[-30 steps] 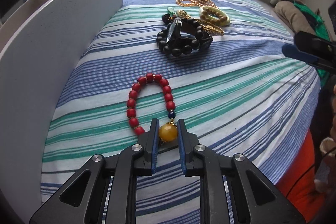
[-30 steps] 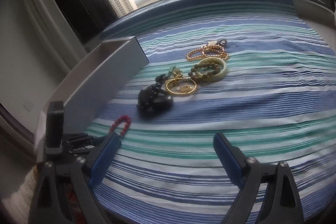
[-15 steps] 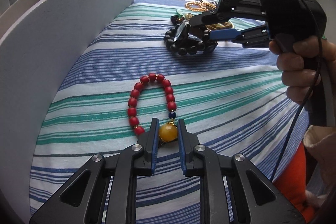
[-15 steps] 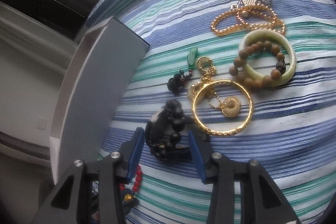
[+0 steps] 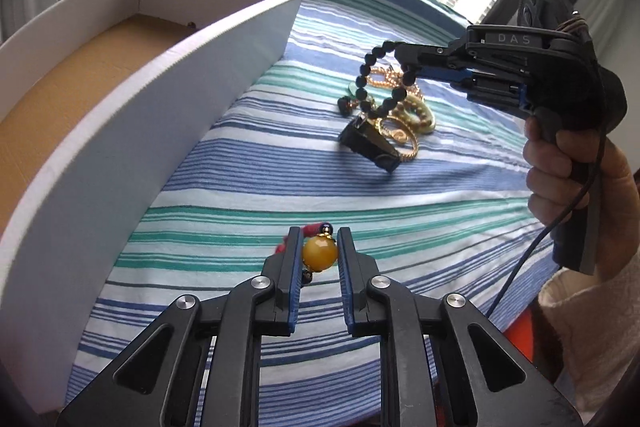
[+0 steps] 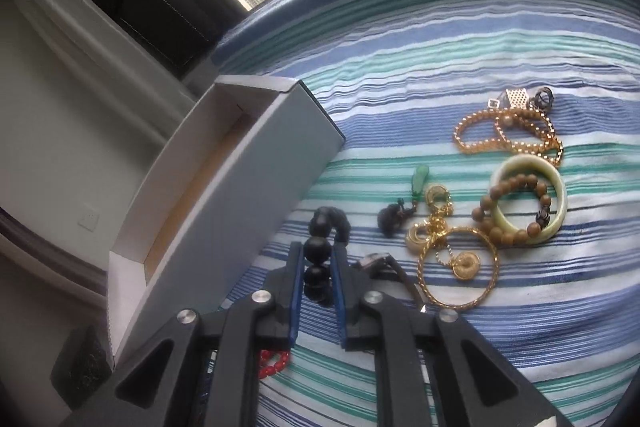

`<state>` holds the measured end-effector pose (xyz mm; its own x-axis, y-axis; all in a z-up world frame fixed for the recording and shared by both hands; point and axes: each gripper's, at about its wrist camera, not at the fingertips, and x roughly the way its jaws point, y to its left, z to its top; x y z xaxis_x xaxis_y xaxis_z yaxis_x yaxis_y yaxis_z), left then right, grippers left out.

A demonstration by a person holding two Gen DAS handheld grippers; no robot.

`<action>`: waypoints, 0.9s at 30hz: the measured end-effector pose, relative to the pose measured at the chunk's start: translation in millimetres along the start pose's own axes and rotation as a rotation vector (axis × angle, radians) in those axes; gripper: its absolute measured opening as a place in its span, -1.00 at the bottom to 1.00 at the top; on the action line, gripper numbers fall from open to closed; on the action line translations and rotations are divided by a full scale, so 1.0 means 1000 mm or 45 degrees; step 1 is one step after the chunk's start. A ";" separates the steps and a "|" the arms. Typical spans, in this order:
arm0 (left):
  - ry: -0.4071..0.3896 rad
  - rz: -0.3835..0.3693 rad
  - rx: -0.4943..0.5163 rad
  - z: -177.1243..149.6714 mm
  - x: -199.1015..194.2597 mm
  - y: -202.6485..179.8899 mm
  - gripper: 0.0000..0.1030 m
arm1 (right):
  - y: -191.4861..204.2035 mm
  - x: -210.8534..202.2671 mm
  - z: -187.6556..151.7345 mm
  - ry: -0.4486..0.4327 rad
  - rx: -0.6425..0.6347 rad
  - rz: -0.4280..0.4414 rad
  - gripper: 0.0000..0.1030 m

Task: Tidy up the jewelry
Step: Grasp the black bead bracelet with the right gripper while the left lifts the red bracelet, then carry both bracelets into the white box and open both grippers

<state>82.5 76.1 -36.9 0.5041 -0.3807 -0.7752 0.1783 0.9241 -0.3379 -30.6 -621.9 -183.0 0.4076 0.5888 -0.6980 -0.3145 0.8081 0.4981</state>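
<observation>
Black bead bracelet (image 5: 370,83) aloft in tilted right hand-held gripper (image 5: 404,61)

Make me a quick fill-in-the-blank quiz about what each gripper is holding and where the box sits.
1. The left gripper is shut on the red bracelet's ____ bead.
2. The right gripper is shut on a bracelet of ____ beads.
3. The white box has a ____ floor.

Missing words: yellow; black; brown
</observation>
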 end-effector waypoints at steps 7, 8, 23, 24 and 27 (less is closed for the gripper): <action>-0.143 -0.024 -0.100 0.007 -0.076 0.014 -0.70 | 0.066 -0.023 0.003 -0.047 -0.217 0.036 -0.73; -0.179 -0.016 -0.114 0.009 -0.090 0.018 -0.70 | 0.078 -0.024 0.002 -0.047 -0.243 0.057 -0.73; -0.369 0.498 -0.419 0.011 -0.139 0.138 -0.70 | 0.233 0.065 -0.014 0.180 -0.507 0.394 -0.73; -0.347 0.512 -0.436 0.008 -0.133 0.145 -0.70 | 0.234 0.076 -0.016 0.204 -0.511 0.383 -0.73; -0.281 0.572 -0.447 0.000 -0.114 0.159 -0.68 | 0.225 0.104 -0.017 0.235 -0.498 0.285 -0.68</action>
<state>53.5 266.5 -2.7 0.6352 0.0940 -0.7666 -0.3625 0.9127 -0.1884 -73.7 -378.7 -152.1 0.1458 0.7060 -0.6931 -0.6903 0.5744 0.4399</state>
